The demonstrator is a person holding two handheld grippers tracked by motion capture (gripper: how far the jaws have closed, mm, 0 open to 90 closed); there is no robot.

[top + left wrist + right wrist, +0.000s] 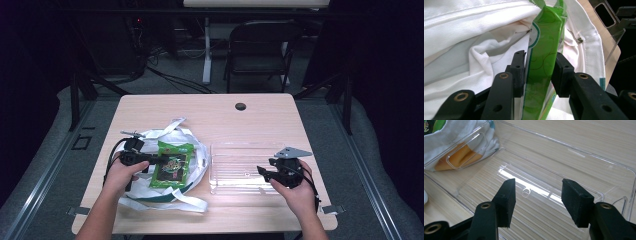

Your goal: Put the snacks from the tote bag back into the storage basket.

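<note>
My left gripper [540, 75] pinches the green packet [544, 62] at lower left – lift and transfer remain; my right gripper [537, 200], spread, overhangs the clear tray [599, 170].

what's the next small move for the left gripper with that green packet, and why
Probably lift the green packet a little, straight up off the white bag. In the left gripper view the left gripper has its pads on both faces of the packet, so the grip looks set. The clear tray beside the bag is empty, and the right gripper hangs open over it, so the tray seems the likely destination.
</note>
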